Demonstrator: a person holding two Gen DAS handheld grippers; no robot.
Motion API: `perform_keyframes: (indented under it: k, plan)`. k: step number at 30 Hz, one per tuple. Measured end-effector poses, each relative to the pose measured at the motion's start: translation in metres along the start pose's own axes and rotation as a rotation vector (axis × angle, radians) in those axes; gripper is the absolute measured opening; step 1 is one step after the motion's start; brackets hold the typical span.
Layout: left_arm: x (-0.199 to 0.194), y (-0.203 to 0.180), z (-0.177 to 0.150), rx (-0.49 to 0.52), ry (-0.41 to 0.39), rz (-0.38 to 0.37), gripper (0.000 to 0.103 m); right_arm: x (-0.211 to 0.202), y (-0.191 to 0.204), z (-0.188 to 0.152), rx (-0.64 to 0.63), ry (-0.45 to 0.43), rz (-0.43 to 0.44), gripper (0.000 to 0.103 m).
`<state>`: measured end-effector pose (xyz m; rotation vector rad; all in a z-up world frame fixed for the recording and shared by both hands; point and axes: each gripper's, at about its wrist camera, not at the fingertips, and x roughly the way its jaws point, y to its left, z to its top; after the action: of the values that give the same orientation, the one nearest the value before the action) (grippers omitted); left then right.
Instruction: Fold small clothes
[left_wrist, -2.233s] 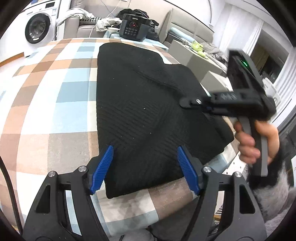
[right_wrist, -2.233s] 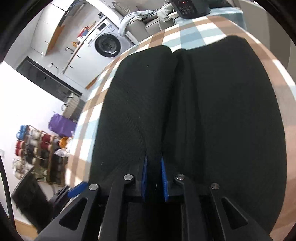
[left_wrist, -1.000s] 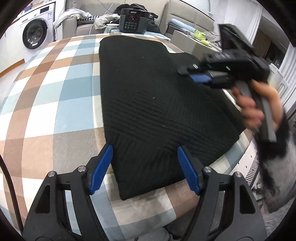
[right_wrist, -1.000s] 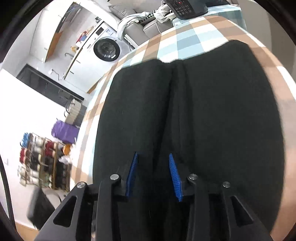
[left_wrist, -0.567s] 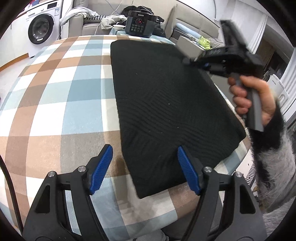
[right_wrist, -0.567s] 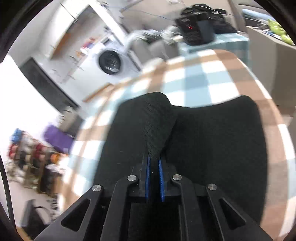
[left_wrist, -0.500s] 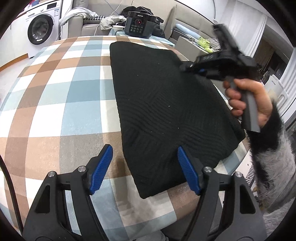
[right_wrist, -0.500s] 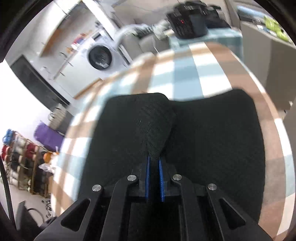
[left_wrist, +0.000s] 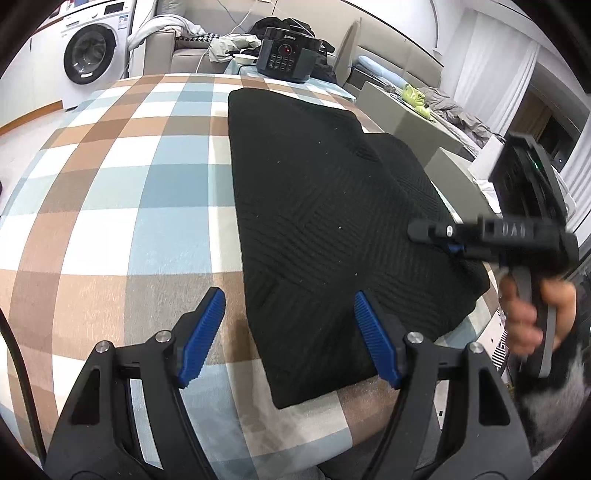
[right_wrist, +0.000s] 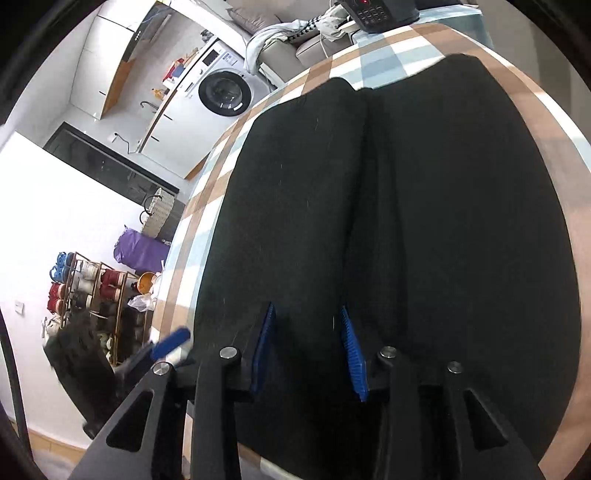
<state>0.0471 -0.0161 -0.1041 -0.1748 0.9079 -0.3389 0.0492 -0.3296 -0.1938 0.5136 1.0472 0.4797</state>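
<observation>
A black knit garment (left_wrist: 325, 206) lies folded lengthwise on the checked tablecloth (left_wrist: 122, 206). It fills the right wrist view (right_wrist: 424, 221), with a fold line running down its middle. My left gripper (left_wrist: 291, 328) is open and empty, its blue pads straddling the garment's near corner. My right gripper (right_wrist: 308, 343) is open just above the cloth near its right edge, holding nothing. It also shows in the left wrist view (left_wrist: 443, 240), held in a hand at the right.
A black cooker (left_wrist: 286, 59) stands past the table's far end. A washing machine (left_wrist: 86, 55) and a sofa with laundry (left_wrist: 184, 37) lie behind. A shoe rack (right_wrist: 88, 291) stands on the floor. The table edge runs close along the garment's right side.
My right gripper, shut on a fold of the garment half a second ago, has opened and let it go. It has moved nearer along the right edge. The left gripper stays open.
</observation>
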Motion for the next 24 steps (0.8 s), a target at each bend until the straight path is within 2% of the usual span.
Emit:
perform_keyframes:
  k: [2,5,7,9,10,11,13,16,19,24]
  plan:
    - [-0.001,-0.003,0.002,0.002,-0.004,-0.002,0.07,0.0,0.004,-0.001,-0.032,-0.009,-0.028,0.009]
    - [-0.005,-0.005,0.003,0.008,-0.01,0.008,0.07,-0.024,0.025,0.004,-0.116,-0.083,-0.029,0.008]
    - [-0.009,-0.006,0.001,0.014,-0.014,0.012,0.07,-0.036,0.032,0.004,-0.146,-0.105,-0.064,0.008]
    - [-0.008,-0.005,0.0,0.005,-0.009,0.011,0.07,-0.025,0.022,0.005,-0.136,-0.071,-0.127,0.008]
    - [-0.006,-0.004,-0.001,0.0,-0.003,0.011,0.07,-0.015,0.011,0.004,-0.106,-0.026,-0.149,0.008]
    - [-0.004,-0.003,-0.001,-0.004,0.003,0.011,0.07,-0.008,0.004,0.003,-0.076,0.003,-0.147,0.008]
    - [-0.003,-0.004,-0.002,-0.002,0.007,0.022,0.07,-0.012,-0.009,-0.005,-0.012,0.005,-0.093,0.012]
    - [-0.004,-0.005,-0.004,0.006,0.009,0.01,0.07,-0.026,-0.014,-0.019,0.007,0.006,0.005,0.025]
    - [-0.002,-0.007,-0.004,0.019,0.012,-0.01,0.07,-0.035,-0.02,-0.038,0.017,0.015,0.074,0.027]
    - [0.007,-0.015,-0.008,0.073,0.052,-0.027,0.07,-0.04,-0.018,-0.058,-0.034,0.043,0.052,0.027]
